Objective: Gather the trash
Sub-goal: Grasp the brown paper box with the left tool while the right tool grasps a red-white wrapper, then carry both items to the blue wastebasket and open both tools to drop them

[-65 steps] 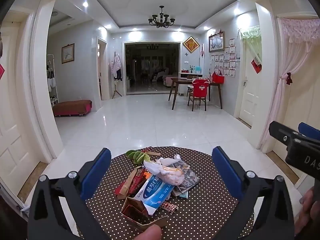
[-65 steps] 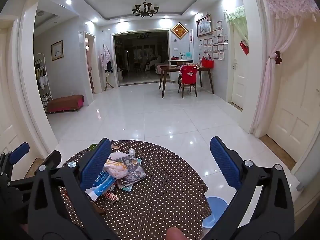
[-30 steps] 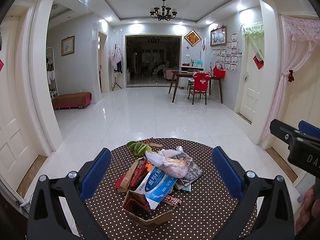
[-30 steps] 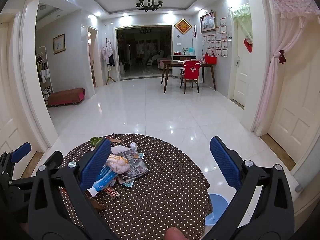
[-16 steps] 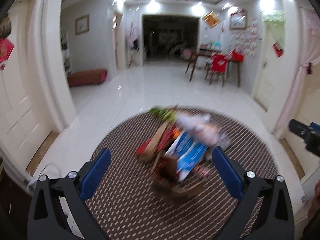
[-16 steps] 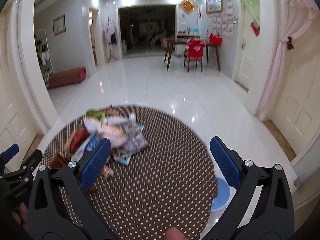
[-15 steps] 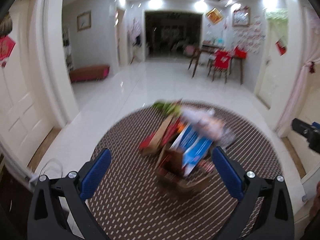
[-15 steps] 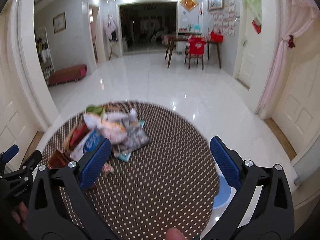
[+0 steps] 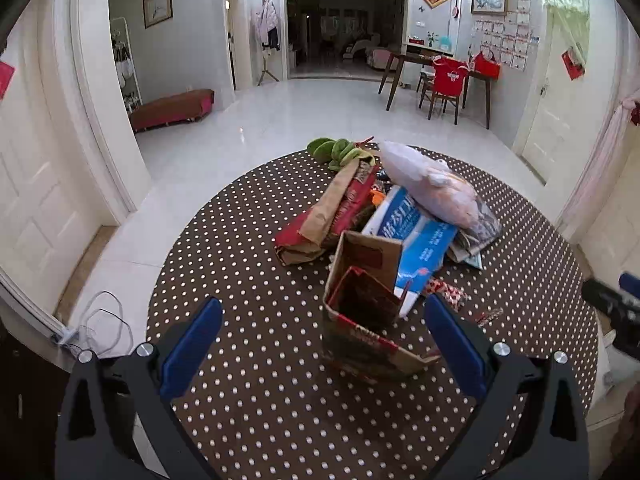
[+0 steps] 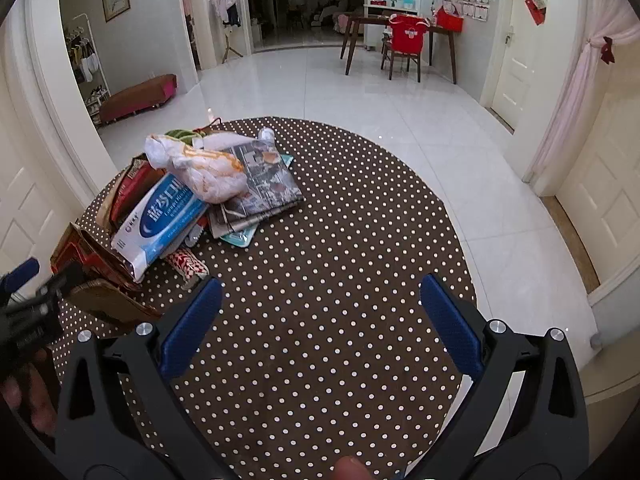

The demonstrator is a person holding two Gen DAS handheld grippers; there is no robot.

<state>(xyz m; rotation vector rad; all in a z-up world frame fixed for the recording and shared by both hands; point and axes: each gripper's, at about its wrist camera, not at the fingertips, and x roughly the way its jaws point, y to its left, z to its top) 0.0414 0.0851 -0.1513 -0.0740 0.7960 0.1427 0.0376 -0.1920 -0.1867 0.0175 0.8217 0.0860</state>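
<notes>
My left tongs (image 9: 320, 328) and right tongs (image 10: 318, 308) are spread wide, holding nothing; the trash pile (image 9: 400, 216) sits ahead on the dotted table (image 9: 248, 360); an open brown box (image 9: 366, 312) is nearest my left tongs.
</notes>
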